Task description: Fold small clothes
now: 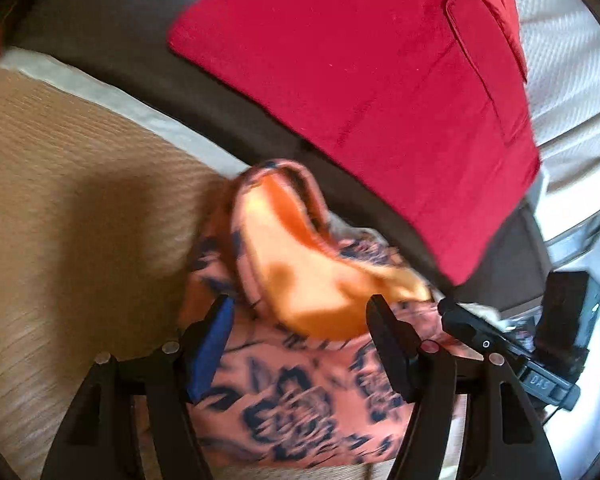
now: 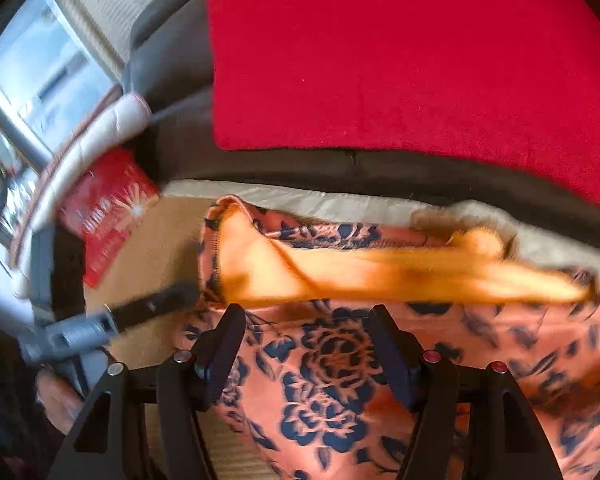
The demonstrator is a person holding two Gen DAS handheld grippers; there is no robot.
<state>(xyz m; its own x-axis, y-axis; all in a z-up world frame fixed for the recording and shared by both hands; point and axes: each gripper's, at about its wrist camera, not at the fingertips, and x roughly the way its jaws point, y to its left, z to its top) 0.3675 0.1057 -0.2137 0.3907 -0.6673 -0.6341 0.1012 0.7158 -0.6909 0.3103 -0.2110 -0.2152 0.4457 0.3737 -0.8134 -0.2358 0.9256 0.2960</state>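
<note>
Nearest in both wrist views, each claw stands with its fingers apart and nothing between them: the left claw (image 1: 300, 312) and the right claw (image 2: 306, 320) both hover just above the floral garment (image 2: 332, 368), a small salmon-pink piece printed with navy roses. It lies spread on a tan woven mat (image 1: 60, 184), with its orange lining (image 2: 340, 268) turned out along the edge farthest from the cameras, near the mat's pale far border (image 2: 300, 196). The views are blurred, so whether the fingertips touch the cloth cannot be told.

The step in hand looks like taking hold for a fold. To do it well, each claw should pinch one corner of the same edge, catching both layers, then lift evenly so the lining does not bunch or drag.

Beyond the mat runs a dark sofa edge (image 2: 380, 168) carrying a red cushion (image 1: 360, 80).
</note>
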